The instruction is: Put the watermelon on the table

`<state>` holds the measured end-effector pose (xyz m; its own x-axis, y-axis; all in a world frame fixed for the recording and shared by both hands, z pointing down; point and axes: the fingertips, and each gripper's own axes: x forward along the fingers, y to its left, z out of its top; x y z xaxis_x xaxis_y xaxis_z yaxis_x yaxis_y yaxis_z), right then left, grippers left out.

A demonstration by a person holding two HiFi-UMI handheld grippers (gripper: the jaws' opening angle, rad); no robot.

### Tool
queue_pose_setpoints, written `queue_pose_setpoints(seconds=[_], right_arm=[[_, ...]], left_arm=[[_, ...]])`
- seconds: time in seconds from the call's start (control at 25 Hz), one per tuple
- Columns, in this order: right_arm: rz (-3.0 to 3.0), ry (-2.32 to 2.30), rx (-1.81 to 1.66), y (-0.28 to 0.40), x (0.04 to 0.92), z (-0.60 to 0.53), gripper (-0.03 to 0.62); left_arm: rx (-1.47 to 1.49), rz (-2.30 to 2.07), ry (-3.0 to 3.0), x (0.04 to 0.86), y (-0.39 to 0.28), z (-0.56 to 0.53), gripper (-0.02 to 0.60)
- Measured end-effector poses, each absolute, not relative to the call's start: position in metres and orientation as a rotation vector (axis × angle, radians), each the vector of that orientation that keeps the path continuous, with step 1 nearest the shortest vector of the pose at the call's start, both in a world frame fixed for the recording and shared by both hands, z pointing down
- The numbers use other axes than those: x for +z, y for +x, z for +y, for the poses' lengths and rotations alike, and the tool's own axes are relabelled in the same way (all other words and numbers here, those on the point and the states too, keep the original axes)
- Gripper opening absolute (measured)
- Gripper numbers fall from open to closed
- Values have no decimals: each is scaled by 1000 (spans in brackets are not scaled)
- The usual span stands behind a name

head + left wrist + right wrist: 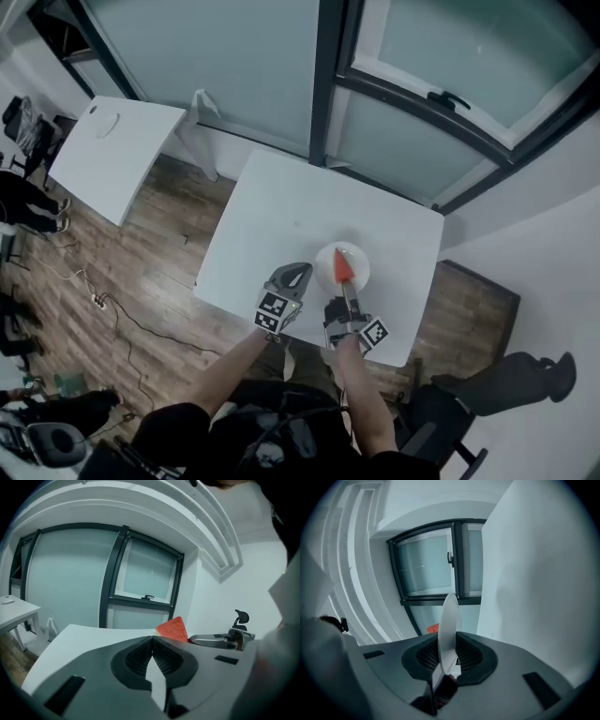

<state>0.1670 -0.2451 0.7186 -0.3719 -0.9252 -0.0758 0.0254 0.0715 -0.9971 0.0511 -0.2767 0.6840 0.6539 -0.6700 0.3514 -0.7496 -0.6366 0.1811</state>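
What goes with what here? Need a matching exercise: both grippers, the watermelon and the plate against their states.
Things:
1. left gripper
2. right gripper
3. watermelon slice
4. plate

States:
A. red, lying on the plate
B. shut, nothing between the jaws
C. white, held by its rim
D. shut on the plate's rim

Pairs: 1-B, 2-D, 3-A, 4-C
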Motion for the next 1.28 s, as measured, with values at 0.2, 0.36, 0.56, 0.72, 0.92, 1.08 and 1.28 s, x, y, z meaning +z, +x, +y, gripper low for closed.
queue_pose_setpoints(seconds=[0.2, 0.36, 0.56, 0.72, 0.92, 1.08, 1.28], right_arm=[[1443, -994, -1460, 161, 768, -282, 74], [1452, -1044, -1447, 148, 806, -317, 74], [1465, -1097, -1447, 139, 836, -347, 74], [1402, -1123, -1431, 143, 840, -363, 74], [1360, -1237, -1532, 140, 849, -375, 74], [1278, -1283, -1625, 135, 856, -371, 74], [1256, -1383, -1820, 127, 866, -358, 107]], left_arm=[[394, -1104, 2534, 710, 45, -293, 5], [441, -1070, 2502, 741, 29, -304, 5], [486, -1054, 2450, 765, 7, -312, 5], [484, -1032, 2442, 766, 4, -312, 5], [467, -997, 2483, 760, 14, -312, 5], [451, -983, 2462, 757, 18, -307, 5], [474, -957, 2438, 756, 16, -298, 5]])
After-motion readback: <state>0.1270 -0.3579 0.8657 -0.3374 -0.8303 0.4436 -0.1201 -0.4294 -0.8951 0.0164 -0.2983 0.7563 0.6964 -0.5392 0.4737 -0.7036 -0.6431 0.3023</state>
